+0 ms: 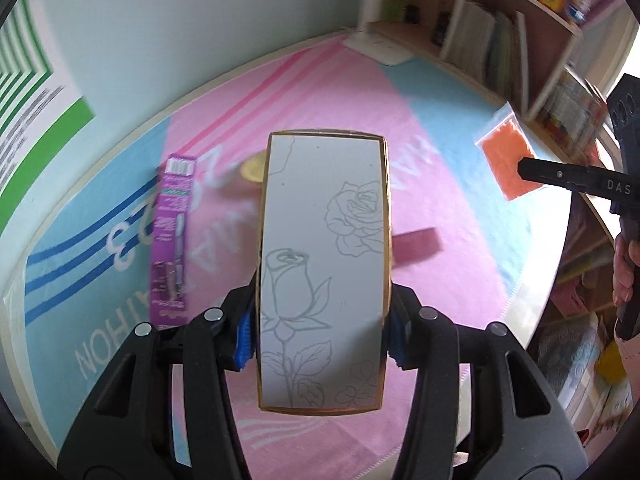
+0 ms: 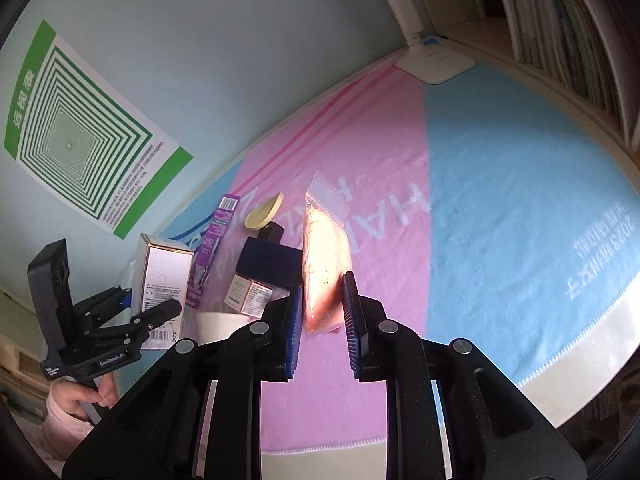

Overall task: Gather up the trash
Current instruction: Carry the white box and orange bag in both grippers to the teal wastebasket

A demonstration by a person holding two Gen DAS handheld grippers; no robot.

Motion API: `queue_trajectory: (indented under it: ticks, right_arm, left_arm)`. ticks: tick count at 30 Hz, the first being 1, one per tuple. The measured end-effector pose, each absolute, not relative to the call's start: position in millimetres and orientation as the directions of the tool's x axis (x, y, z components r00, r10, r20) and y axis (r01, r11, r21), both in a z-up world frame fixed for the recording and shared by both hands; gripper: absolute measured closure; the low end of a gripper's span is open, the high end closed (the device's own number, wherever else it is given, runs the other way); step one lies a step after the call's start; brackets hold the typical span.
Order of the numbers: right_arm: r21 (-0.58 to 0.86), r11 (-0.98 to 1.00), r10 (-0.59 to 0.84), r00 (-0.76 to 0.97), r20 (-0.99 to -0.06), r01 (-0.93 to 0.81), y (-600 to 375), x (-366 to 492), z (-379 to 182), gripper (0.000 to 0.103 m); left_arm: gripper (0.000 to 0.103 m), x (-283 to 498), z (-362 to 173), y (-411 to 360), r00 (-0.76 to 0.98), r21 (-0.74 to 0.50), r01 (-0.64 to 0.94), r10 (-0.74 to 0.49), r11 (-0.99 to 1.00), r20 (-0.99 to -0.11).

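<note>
Left hand-held gripper [image 1: 322, 320] clamped on a tall white carton with rose line drawings and gold edges [image 1: 322, 264], lifted off the desk [image 1: 460, 152]. Right hand-held gripper [image 2: 322, 316] pinches a clear zip bag of orange granules [image 2: 324, 256]. Purple blister card [image 1: 172, 236] lies left of the carton.

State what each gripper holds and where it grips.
Left gripper: rose-print box, by its side faces near one end. Right gripper: orange zip bag, at its lower end.
</note>
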State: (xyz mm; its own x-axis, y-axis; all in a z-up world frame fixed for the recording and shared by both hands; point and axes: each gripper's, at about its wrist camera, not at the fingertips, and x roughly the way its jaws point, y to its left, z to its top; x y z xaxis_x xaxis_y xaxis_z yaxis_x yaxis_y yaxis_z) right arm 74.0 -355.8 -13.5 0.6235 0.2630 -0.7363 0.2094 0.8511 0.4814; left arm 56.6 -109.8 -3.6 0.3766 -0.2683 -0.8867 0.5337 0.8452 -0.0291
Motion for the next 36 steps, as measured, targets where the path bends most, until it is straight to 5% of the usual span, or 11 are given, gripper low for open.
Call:
queue_trajectory:
  ticks: [16,36]
  right_arm:
    - [0.500,0.627,-0.003,0.644,-0.765,0.597,-402.8,-169.3,-44.6,0.083]
    - [0.550,0.200,-0.150,0.580,-0.801,0.811,-345.6,-374.9,-109.2,0.083]
  left_arm:
    - [0.056,-72.0,-24.3,-276.8,0.109,-0.080,0.900,-0.398,0.428,-0.911]
    - [0.056,-268.2,-100.7,-381.4,-0.139,-0.113,0.985,-0.202,-0.132,-0.969]
